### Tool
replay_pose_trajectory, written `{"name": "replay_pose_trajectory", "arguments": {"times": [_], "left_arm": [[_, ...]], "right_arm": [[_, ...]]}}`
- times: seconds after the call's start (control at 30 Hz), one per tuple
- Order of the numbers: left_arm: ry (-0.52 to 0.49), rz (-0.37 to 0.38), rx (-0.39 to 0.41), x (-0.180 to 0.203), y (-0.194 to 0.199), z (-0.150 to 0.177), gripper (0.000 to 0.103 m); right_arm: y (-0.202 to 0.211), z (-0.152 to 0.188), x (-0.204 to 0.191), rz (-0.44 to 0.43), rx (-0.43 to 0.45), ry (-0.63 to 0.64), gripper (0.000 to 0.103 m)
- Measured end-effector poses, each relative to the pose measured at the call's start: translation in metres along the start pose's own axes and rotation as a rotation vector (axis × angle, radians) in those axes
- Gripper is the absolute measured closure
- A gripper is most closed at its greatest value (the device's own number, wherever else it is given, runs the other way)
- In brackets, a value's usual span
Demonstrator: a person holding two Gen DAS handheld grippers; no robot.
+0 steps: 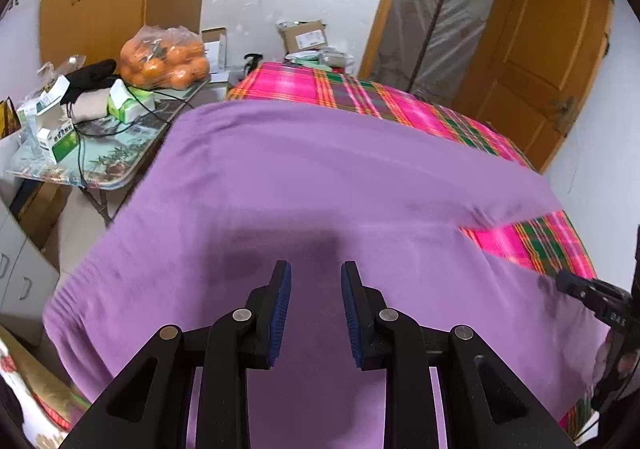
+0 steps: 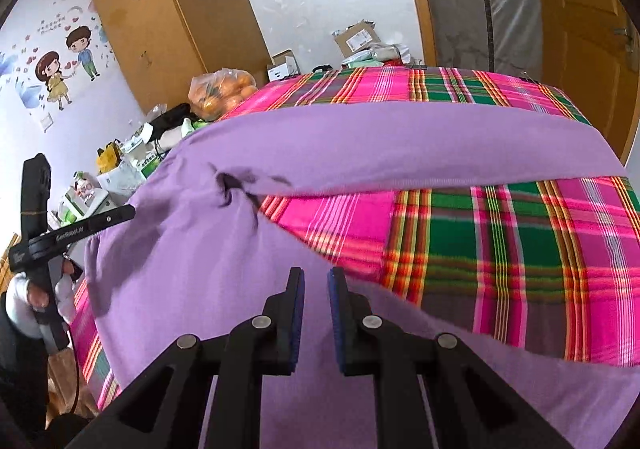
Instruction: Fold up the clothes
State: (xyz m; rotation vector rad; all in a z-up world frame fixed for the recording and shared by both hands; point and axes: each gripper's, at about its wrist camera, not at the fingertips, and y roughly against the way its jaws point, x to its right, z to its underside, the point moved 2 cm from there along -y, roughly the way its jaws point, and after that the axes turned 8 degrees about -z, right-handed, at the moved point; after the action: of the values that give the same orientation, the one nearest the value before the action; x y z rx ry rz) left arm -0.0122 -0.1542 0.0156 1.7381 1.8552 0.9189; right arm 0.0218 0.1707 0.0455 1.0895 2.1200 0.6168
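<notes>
Left gripper (image 1: 316, 273): blue-padded jaws stand apart with a clear gap, nothing between them, poised over the garment.
Right gripper (image 2: 316, 279): jaws parted by a narrow gap, nothing clamped, tips above the cloth's near part.
Purple garment (image 1: 320, 177): spread across the bed, a sleeve (image 2: 440, 165) stretched out sideways, creases where sleeve meets body.
Plaid bedsheet (image 2: 520, 249): pink, green and orange, under the garment.
Side table (image 1: 132, 153): beside the bed, holding a bag of oranges (image 1: 164, 59) and boxes.
</notes>
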Motion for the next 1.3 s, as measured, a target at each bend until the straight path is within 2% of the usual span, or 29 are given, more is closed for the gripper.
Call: {"name": "replay_pose_trajectory", "arguments": {"times": [0.1, 0.23, 0.33, 0.43, 0.57, 0.63, 0.67, 0.73, 0.8, 0.97, 1.3], "left_arm": [[-0.020, -0.010, -0.013, 0.009, -0.005, 0.015, 0.076], [-0.032, -0.022, -0.038, 0.011, -0.013, 0.027, 0.076], [-0.023, -0.026, -0.039, 0.010, -0.014, 0.027, 0.076], [-0.021, -0.032, -0.040, 0.011, -0.016, 0.026, 0.076], [-0.032, -0.045, -0.041, 0.013, -0.016, 0.026, 0.076], [-0.038, -0.052, -0.041, 0.014, -0.016, 0.026, 0.076], [-0.041, -0.055, -0.041, 0.015, -0.016, 0.026, 0.076], [-0.048, -0.063, -0.041, 0.015, -0.016, 0.025, 0.076], [-0.059, -0.075, -0.040, 0.018, -0.016, 0.026, 0.075], [-0.082, -0.095, -0.041, 0.022, -0.017, 0.025, 0.073], [-0.089, -0.102, -0.041, 0.023, -0.019, 0.025, 0.073]], "right_arm": [[0.004, 0.012, 0.006, 0.003, -0.008, -0.017, 0.090], [0.013, 0.035, 0.033, -0.004, -0.021, -0.102, 0.090], [0.033, 0.050, 0.063, -0.065, 0.023, -0.213, 0.093], [0.058, 0.059, 0.100, -0.050, 0.087, -0.333, 0.093], [0.097, 0.073, 0.159, 0.046, 0.201, -0.533, 0.100], [0.110, 0.077, 0.171, 0.103, 0.233, -0.568, 0.100], [0.116, 0.078, 0.174, 0.134, 0.244, -0.573, 0.097], [0.118, 0.076, 0.165, 0.140, 0.240, -0.536, 0.094], [0.109, 0.071, 0.145, 0.091, 0.214, -0.474, 0.094], [0.062, 0.056, 0.085, -0.018, 0.080, -0.277, 0.094], [0.012, 0.031, 0.042, 0.068, -0.030, -0.099, 0.094]]}}
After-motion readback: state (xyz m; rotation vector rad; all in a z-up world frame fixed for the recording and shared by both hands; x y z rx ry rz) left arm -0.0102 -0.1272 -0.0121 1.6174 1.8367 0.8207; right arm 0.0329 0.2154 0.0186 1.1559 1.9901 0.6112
